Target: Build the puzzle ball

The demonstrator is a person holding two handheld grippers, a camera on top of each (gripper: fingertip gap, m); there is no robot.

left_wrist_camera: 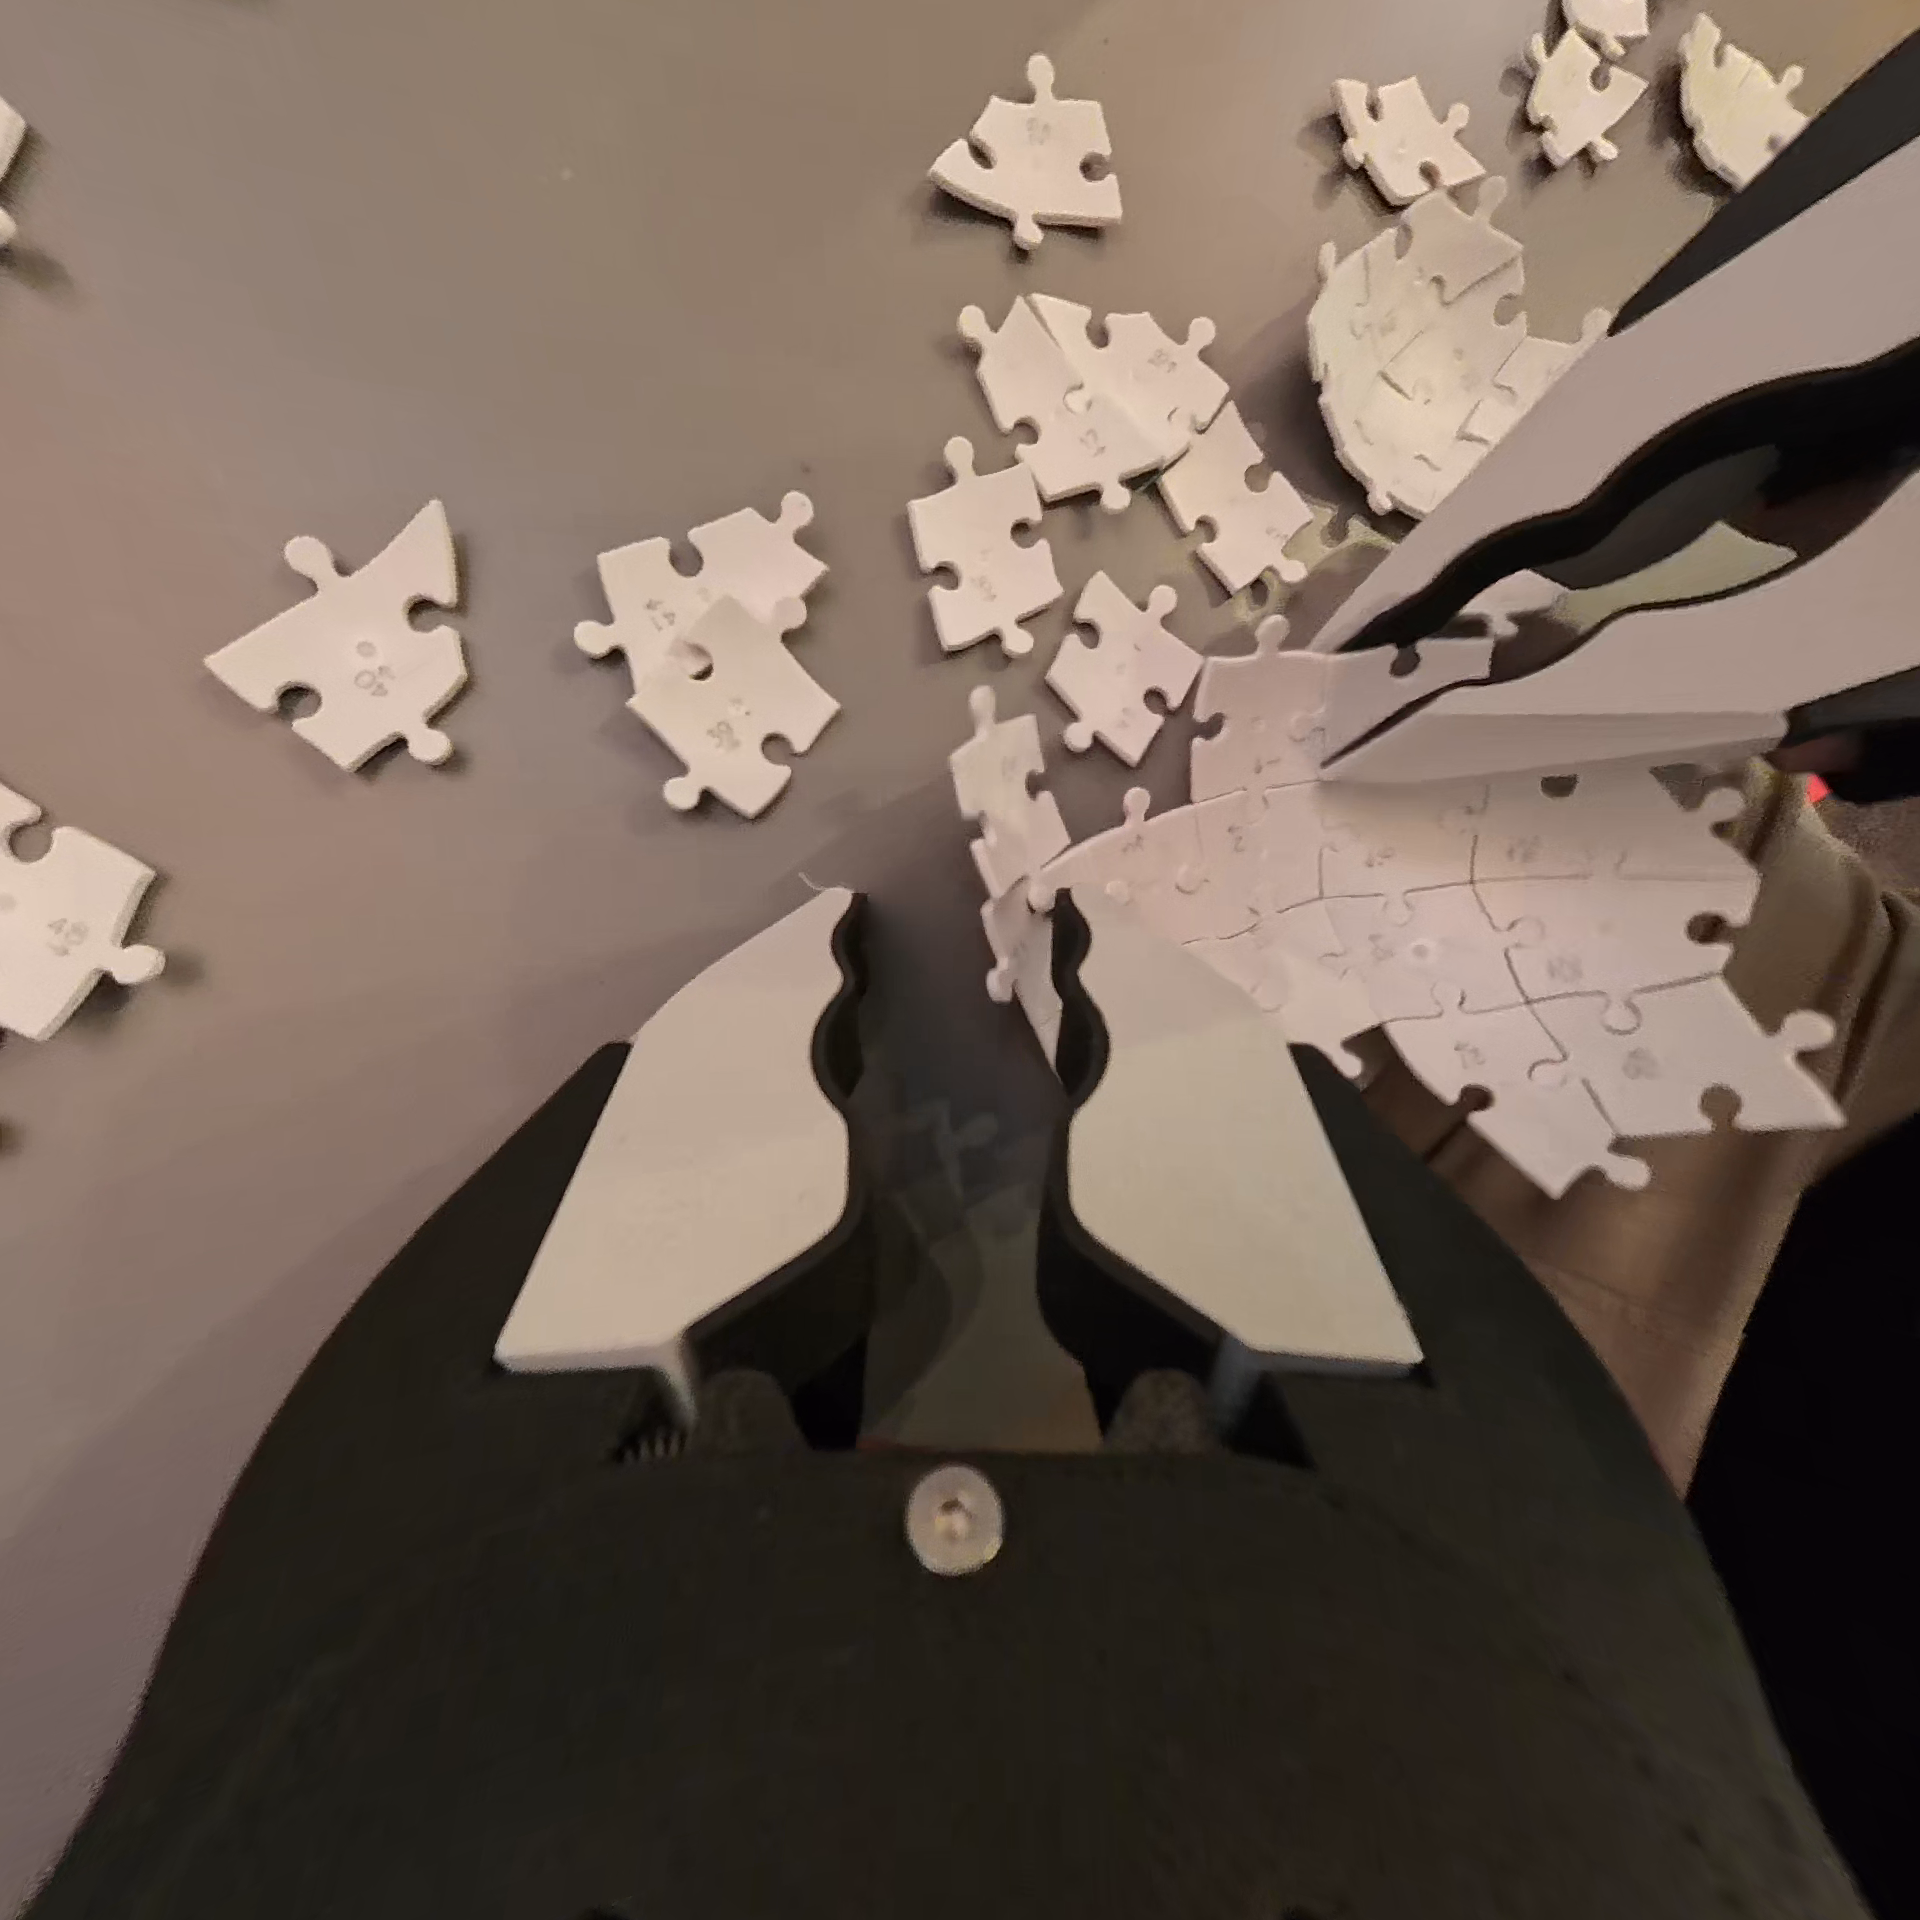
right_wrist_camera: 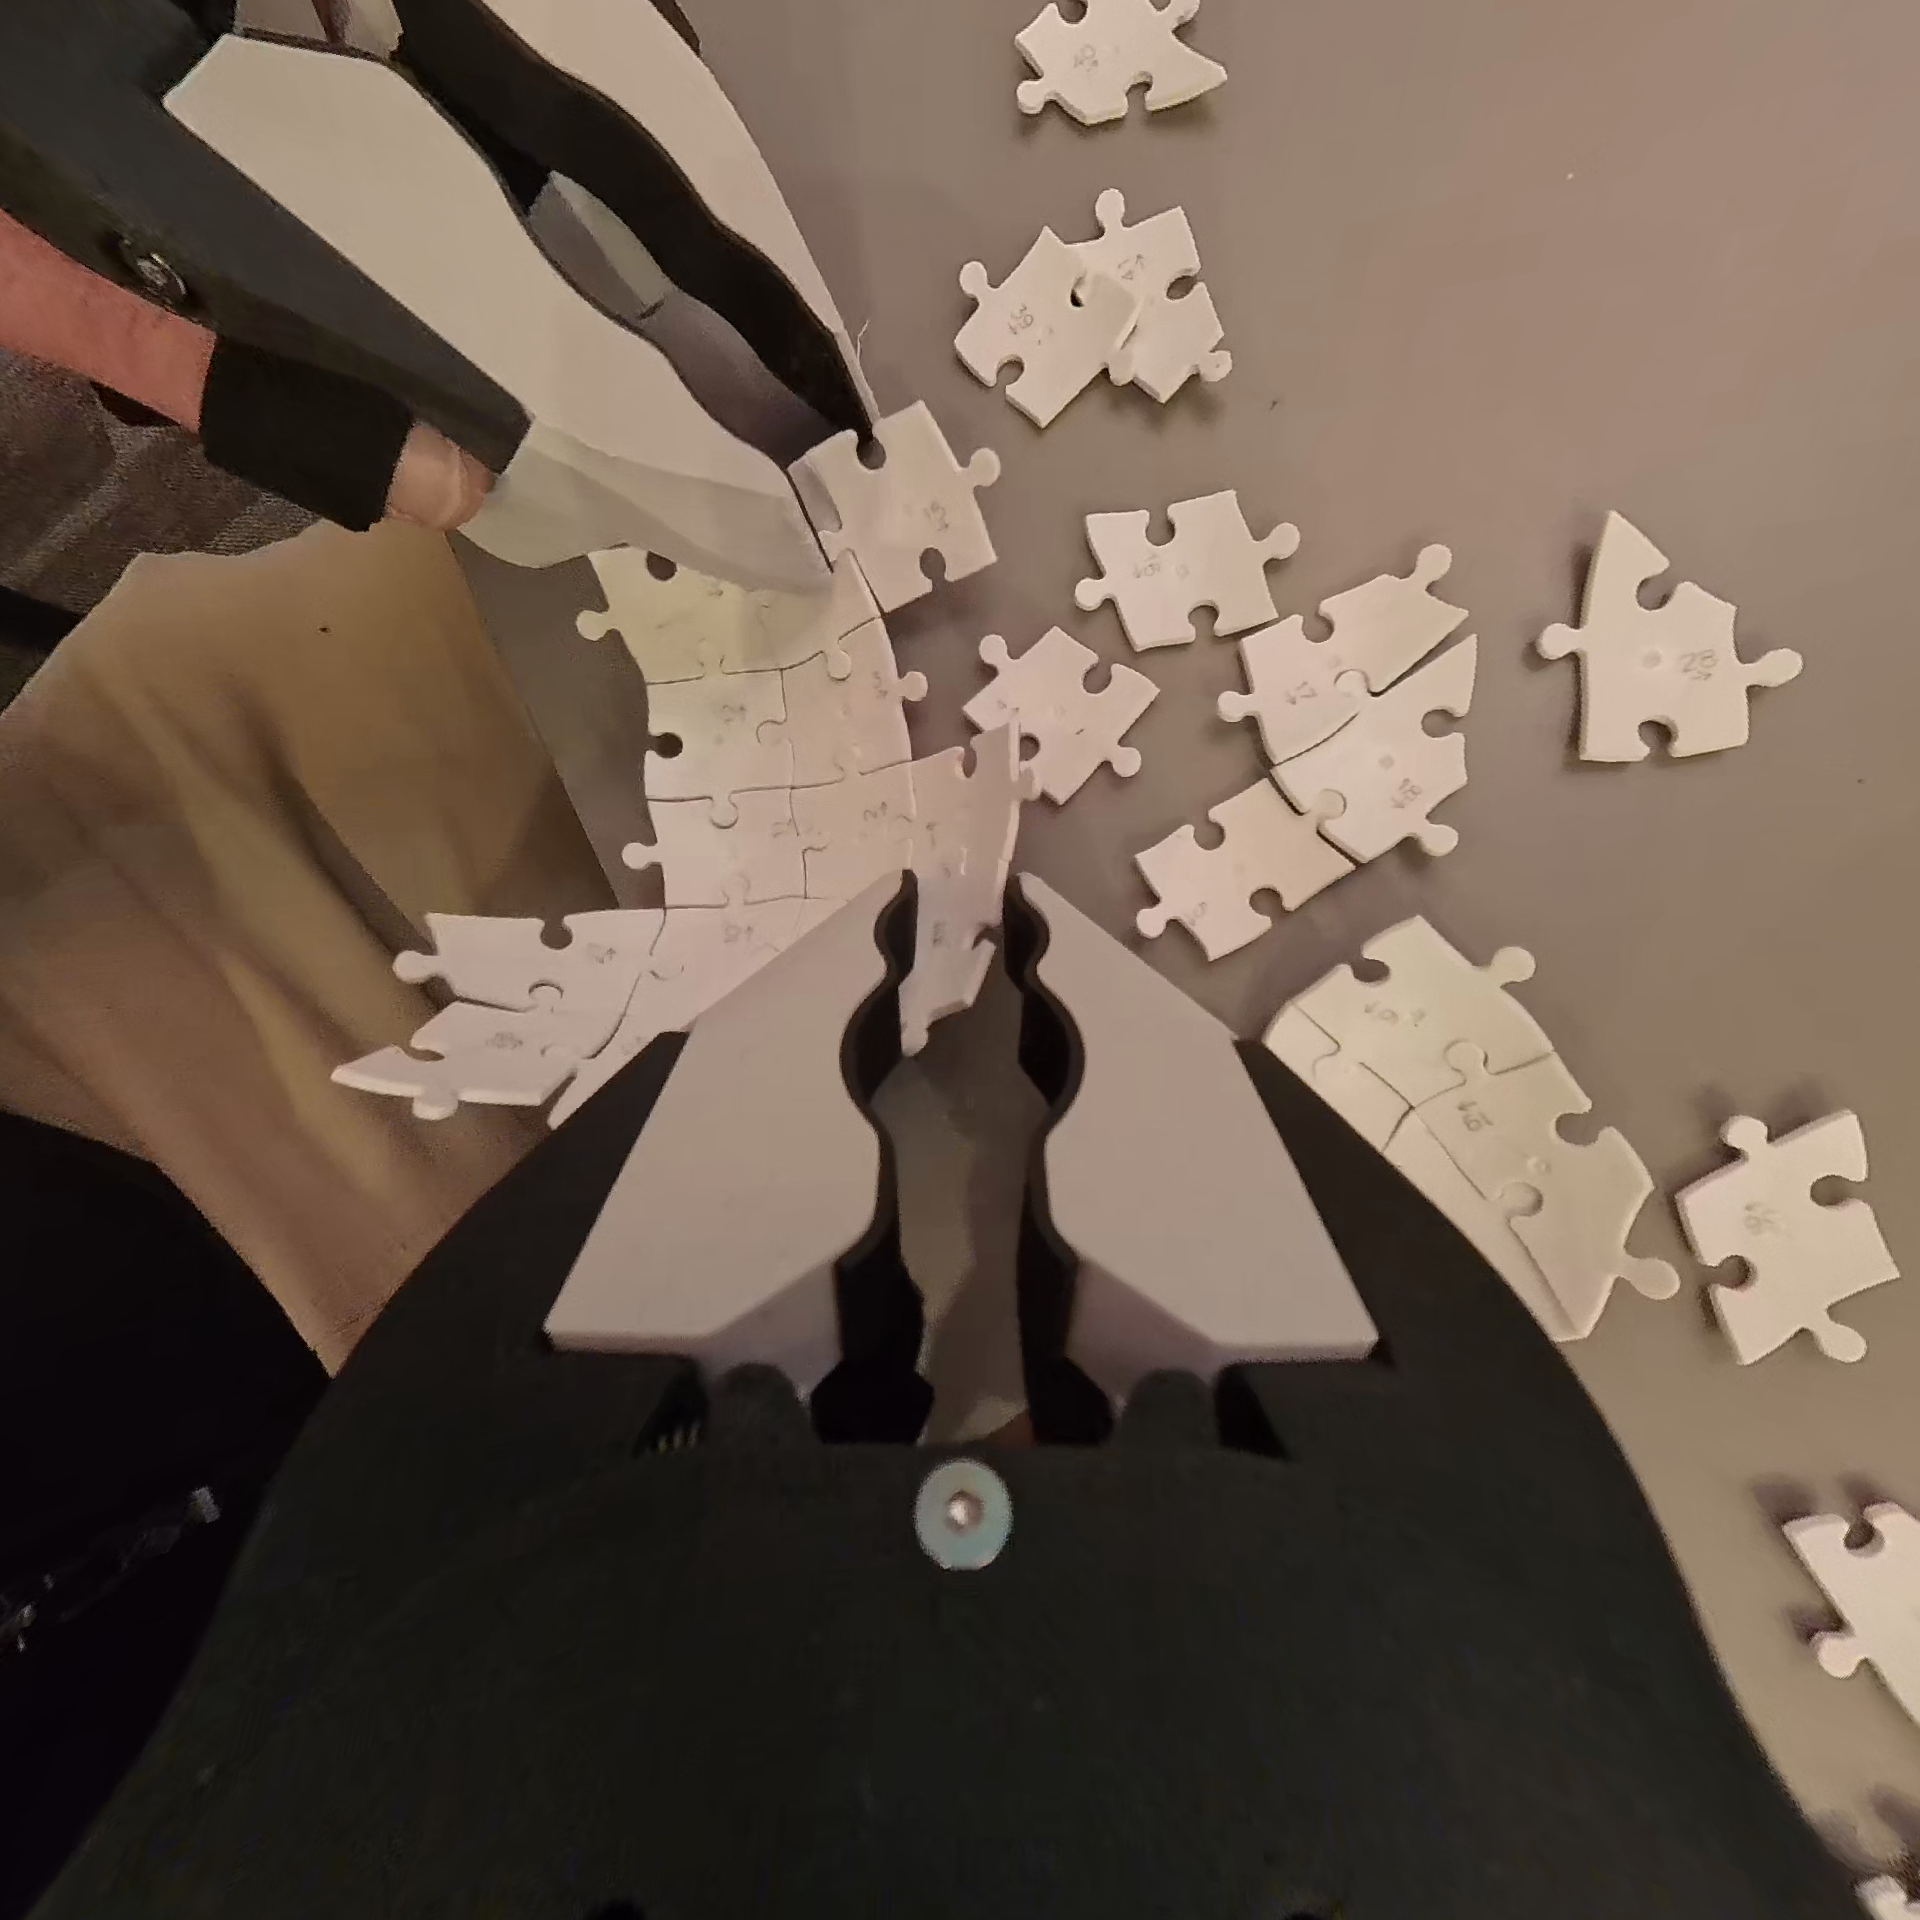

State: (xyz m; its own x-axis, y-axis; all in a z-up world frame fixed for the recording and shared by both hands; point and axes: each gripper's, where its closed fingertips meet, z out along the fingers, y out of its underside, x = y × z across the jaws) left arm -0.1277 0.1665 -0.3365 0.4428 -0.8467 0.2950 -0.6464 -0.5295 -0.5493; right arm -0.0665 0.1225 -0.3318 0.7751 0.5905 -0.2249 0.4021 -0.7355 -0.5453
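Note:
A curved, part-built white puzzle shell (left_wrist_camera: 1455, 935) is held over the grey table's near edge; it also shows in the right wrist view (right_wrist_camera: 748, 769). My right gripper (right_wrist_camera: 966, 883) is shut on a piece at the shell's rim, and it enters the left wrist view from the upper right (left_wrist_camera: 1335, 717). My left gripper (left_wrist_camera: 956, 909) is open, its right fingertip beside the shell's other rim. In the right wrist view the left gripper (right_wrist_camera: 842, 504) has its jaws apart at the corner of an edge piece (right_wrist_camera: 904, 509).
Several loose white pieces (left_wrist_camera: 353, 644) lie spread on the grey table (left_wrist_camera: 520, 312). A second joined curved section (right_wrist_camera: 1455, 1081) lies close to my right gripper. Tan fabric (right_wrist_camera: 208, 831) shows beyond the table edge, and a gloved hand (right_wrist_camera: 312, 426) holds the left gripper. One gripper's finger ends stand about 8 cm off the other's.

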